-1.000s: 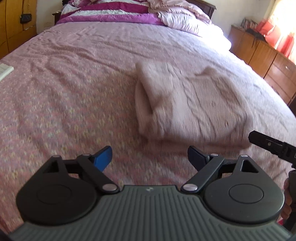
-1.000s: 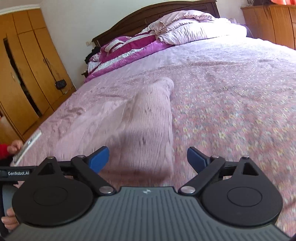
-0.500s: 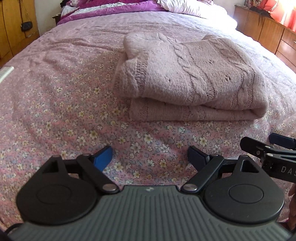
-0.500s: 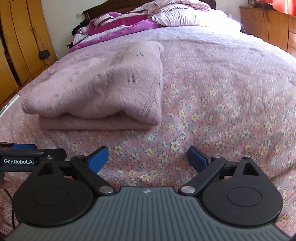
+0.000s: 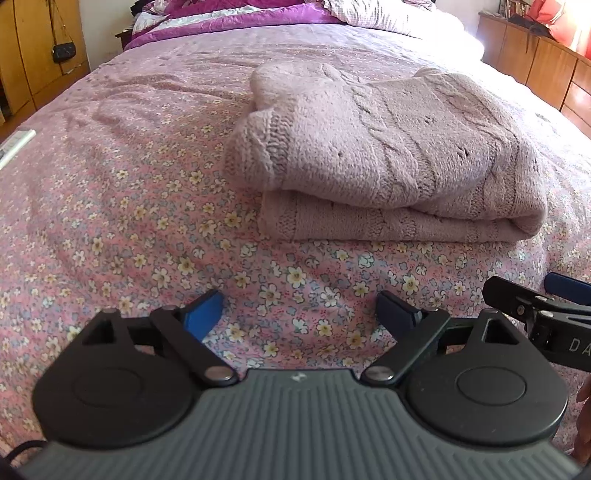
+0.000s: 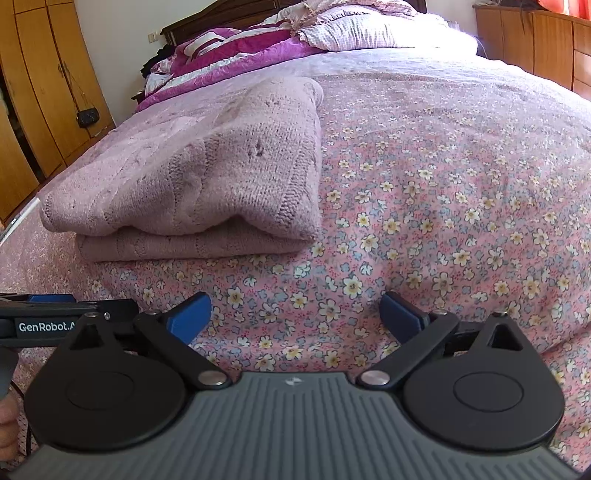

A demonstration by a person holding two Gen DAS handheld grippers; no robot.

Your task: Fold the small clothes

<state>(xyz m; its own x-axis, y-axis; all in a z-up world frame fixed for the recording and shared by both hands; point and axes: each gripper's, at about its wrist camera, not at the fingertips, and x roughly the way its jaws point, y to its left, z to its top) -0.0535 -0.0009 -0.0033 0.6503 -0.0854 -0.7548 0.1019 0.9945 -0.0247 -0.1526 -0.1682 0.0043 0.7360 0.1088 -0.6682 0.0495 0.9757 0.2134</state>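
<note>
A folded dusty-pink knit sweater (image 5: 388,155) lies on the flowered pink bedspread (image 5: 129,192); in the right wrist view the sweater (image 6: 207,173) sits left of centre. My left gripper (image 5: 299,308) is open just above the bedspread, a short way in front of the sweater's near folded edge, with only sheet between its blue pads. My right gripper (image 6: 295,311) hovers low beside the sweater's right corner; its jaws are opening with nothing between them. Each view catches the other tool at its edge: the right gripper (image 5: 535,306), the left gripper (image 6: 55,314).
A purple striped blanket and pale pillows (image 5: 277,14) are heaped at the head of the bed. A wooden wardrobe (image 6: 37,92) stands to the left, a wooden dresser (image 5: 535,62) to the right. A white flat object (image 5: 14,144) lies at the bed's left edge.
Both grippers have come down and nearer to the bed, so the sweater looks bigger and closer. The right gripper's pads stand slightly wider apart. The sweater has not moved.
</note>
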